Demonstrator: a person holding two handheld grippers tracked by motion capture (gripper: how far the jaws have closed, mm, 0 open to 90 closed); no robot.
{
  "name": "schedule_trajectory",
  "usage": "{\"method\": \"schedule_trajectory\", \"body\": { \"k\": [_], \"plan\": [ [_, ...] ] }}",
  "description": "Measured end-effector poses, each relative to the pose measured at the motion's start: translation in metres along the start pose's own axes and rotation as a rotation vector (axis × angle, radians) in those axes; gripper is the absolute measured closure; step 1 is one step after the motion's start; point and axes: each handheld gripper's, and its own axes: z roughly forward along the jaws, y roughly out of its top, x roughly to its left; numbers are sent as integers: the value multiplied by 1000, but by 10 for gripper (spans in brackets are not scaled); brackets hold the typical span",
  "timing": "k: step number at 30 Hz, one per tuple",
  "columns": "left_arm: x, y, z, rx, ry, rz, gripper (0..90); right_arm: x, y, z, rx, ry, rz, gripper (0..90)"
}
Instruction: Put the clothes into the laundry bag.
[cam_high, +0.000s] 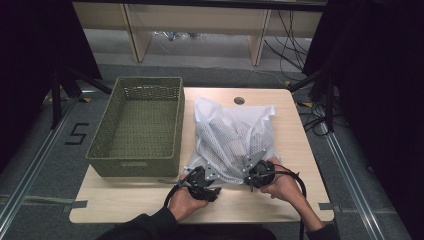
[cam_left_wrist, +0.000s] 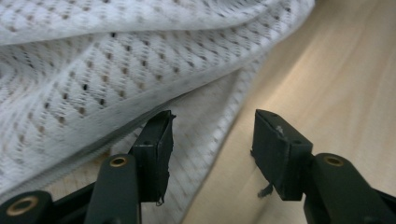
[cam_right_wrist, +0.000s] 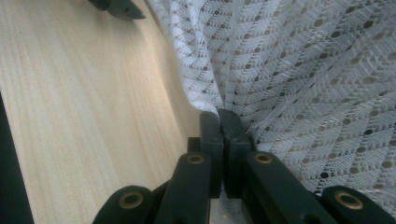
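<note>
White mesh laundry bag (cam_high: 232, 137) lying on the worktop (cam_high: 125, 197) at frame centre, right of the green woven basket (cam_high: 137, 125), near hem toward the person. Right claw (cam_right_wrist: 223, 114) pressed together, pinching the hem, likely as an anchor. Left claw (cam_left_wrist: 212, 140) spread over the hem's loose edge, gripping nothing, seemingly lined up for a matching pinch.

**Both grippers at the near edge of the mesh bag**

You have the white mesh bag (cam_high: 232, 137) lying on the counter (cam_high: 295, 150), just right of the green woven basket (cam_high: 137, 125). Your left hand-held gripper (cam_high: 202, 179) sits at the bag's near left corner, your right hand-held gripper (cam_high: 260, 174) at its near right corner. Your forearms come in from the bottom edge.
</note>
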Motion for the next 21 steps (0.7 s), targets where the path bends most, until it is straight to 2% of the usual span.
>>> {"method": "schedule_trajectory", "body": {
  "k": [2,5,6,7,8,10,12,13,14,15,17,20,21],
  "plan": [
    [3,2,1,-1,27,16,482,-2,-1,-1,-2,-3,6,900],
    [7,6,5,1,18,4,495,-6,0,-1,-4,-8,17,900],
    [8,8,5,6,9,35,511,-7,0,-1,-4,-15,13,900],
    [8,9,7,6,9,15,522,-8,1,-1,-6,-21,15,900],
    [10,11,8,6,17,33,529,-10,2,-1,-5,-23,18,900],
    [12,13,10,6,18,4,562,-13,2,-1,-9,-31,28,900],
    [14,13,9,17,11,0,566,-15,2,-1,-13,-31,33,900],
    [15,13,6,44,-1,22,558,-15,1,-2,-13,-31,33,900],
    [16,11,3,53,-19,22,543,-15,1,-2,-12,-34,31,900],
    [16,9,-2,57,-8,36,532,-15,1,-2,-12,-27,35,900],
    [17,4,-11,83,-12,41,493,-16,1,-2,-10,-30,28,900],
    [20,-4,-19,90,25,47,449,-15,1,-1,-5,-22,32,900],
    [22,-6,-19,92,28,35,439,-15,2,-1,-5,-21,32,900]
  ]
}}
